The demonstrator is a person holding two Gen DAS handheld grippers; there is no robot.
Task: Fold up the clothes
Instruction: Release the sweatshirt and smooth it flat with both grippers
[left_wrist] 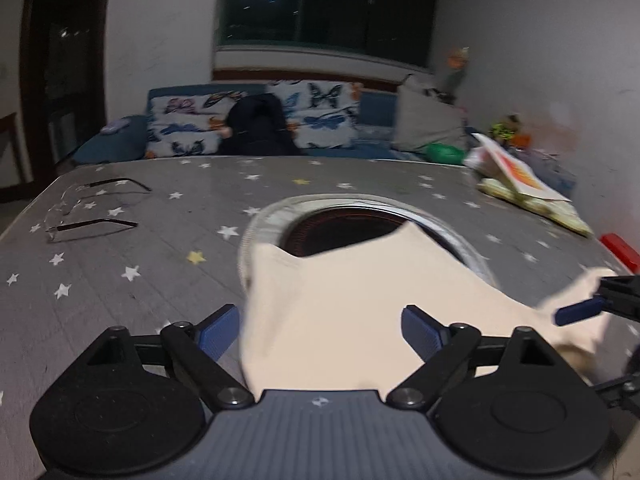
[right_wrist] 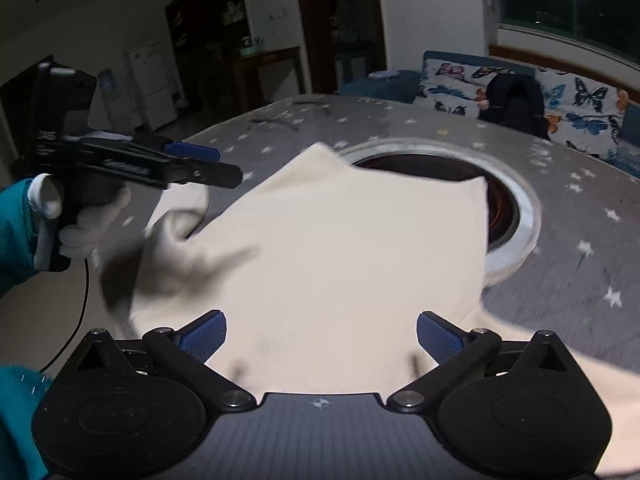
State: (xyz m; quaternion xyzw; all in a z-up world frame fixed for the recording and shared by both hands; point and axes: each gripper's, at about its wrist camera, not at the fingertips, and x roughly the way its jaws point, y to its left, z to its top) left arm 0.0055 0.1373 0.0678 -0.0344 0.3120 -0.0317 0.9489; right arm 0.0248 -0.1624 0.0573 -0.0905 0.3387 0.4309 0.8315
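Gray star-print table (left_wrist: pixel 160 280) under me, round inset burner (left_wrist: pixel 344 228) mid-top as landmark. Cream garment (left_wrist: pixel 352 300) lies partly over the burner. Eyeglasses (left_wrist: pixel 88 212) far left of it, book (left_wrist: pixel 516 172) on patterned cloth (left_wrist: pixel 540 204) far right.

White lettering is showing on the side of the black body of the left gripper (right_wrist: pixel 208 160) in the right wrist view; it is looking like "JAS", but blur is making it uncertain. Smaller print beneath it is staying unreadable.
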